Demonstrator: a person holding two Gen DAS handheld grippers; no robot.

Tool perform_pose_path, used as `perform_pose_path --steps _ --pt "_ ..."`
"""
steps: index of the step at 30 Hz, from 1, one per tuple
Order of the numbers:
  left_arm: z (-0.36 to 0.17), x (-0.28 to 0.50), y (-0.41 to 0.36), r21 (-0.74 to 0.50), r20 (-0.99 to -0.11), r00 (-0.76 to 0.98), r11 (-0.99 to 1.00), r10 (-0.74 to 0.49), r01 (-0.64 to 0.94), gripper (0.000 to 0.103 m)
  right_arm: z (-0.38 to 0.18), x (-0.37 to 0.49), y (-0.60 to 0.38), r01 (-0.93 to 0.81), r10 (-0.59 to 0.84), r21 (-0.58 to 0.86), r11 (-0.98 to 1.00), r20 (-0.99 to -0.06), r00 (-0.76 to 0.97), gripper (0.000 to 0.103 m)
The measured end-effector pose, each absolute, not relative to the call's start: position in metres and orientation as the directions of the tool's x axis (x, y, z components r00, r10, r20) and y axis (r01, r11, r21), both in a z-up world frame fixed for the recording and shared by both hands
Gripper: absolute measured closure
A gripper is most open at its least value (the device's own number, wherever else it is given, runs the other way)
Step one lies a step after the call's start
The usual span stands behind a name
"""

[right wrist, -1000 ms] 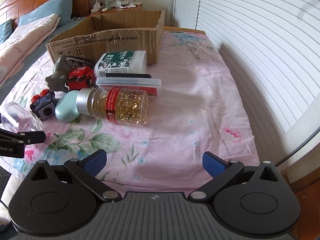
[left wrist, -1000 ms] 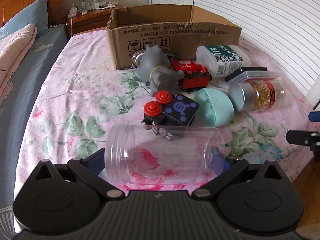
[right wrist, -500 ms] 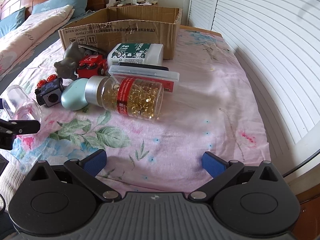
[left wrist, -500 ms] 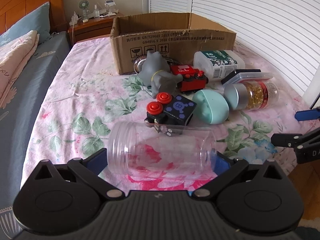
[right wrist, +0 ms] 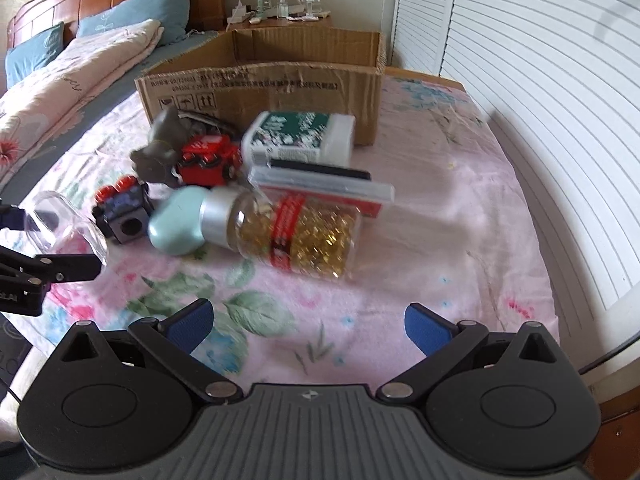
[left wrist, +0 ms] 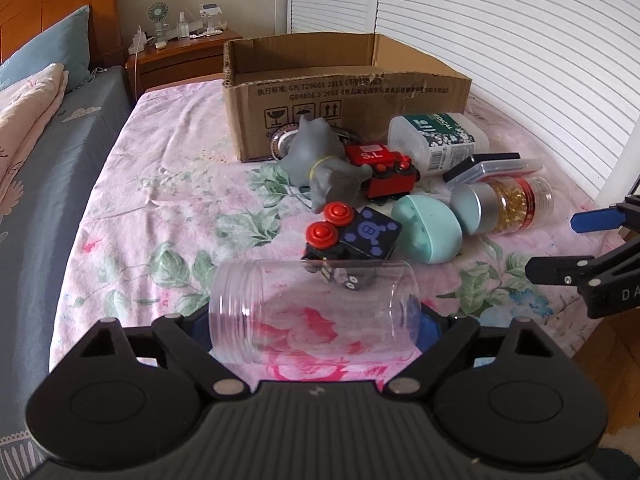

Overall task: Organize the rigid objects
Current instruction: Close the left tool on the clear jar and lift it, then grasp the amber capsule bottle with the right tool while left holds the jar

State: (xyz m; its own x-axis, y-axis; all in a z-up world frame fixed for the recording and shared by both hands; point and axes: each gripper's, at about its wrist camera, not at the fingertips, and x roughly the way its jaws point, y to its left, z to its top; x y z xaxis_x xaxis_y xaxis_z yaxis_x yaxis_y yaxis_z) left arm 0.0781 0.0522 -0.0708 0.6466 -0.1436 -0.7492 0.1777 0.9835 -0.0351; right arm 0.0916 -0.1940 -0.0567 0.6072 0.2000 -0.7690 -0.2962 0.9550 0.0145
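On a bed (left wrist: 160,216) spread with a pink floral sheet, the left gripper (left wrist: 316,320) grasps a clear plastic jar (left wrist: 314,312) crosswise, its blue-padded fingers (left wrist: 430,326) pressed against the jar's two ends, threaded mouth to the left and closed base to the right. The jar lies on its side, lidless, well in front of an open cardboard box (left wrist: 344,92) that stands near the bed's far end.

Between jar and box sits a huddle of objects. A black cube toy (left wrist: 352,236) with two red buttons lies just behind the jar, farther from the box than a grey animal figure (left wrist: 320,160) and a red toy engine (left wrist: 380,168), which lie close before the box's front wall. To the right of the cube, a mint-green egg-shaped case (left wrist: 426,228) touches the silver cap of a capsule bottle (right wrist: 296,232), which lies on its side, filled with golden capsules. Behind that bottle, towards the box, a flat clear case (right wrist: 324,186) rests partly on a black slab, and a white bottle with a green label (right wrist: 300,136) lies right against the box's front right corner.

The right gripper (right wrist: 308,328) hovers over bare sheet on the near side of the capsule bottle, its blue-tipped fingers spread wide and holding nothing. That view is blurred.

A wooden nightstand (left wrist: 180,52) with a small fan stands beyond the box.
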Motion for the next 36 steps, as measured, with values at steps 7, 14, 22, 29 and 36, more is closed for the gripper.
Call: perform_pose_path --steps 7,14,22,29,36 --pt "-0.071 0.084 0.077 -0.036 -0.739 0.662 0.988 -0.128 0.151 0.013 -0.052 0.112 -0.171 -0.266 0.19 0.031 0.963 -0.779 0.597 0.0" --pt "-0.072 0.09 0.087 -0.056 -0.729 0.665 0.983 -0.161 0.176 0.013 -0.053 0.132 -0.155 -0.179 0.132 0.028 0.983 -0.789 0.6 0.0" --pt "-0.074 0.092 0.089 -0.051 -0.723 0.668 0.979 -0.174 0.199 0.013 -0.056 0.135 -0.153 -0.133 0.062 -0.024 0.991 -0.794 0.605 0.007" --pt "-0.075 0.093 0.089 -0.061 -0.727 0.666 0.981 -0.168 0.182 0.012 -0.056 0.125 -0.168 -0.121 0.023 -0.062 0.991 -0.804 0.594 0.007" --pt "-0.077 0.092 0.086 -0.033 -0.736 0.664 0.986 -0.134 0.163 0.012 -0.058 0.13 -0.164 -0.096 0.002 -0.072 0.993 -0.79 0.613 0.006"
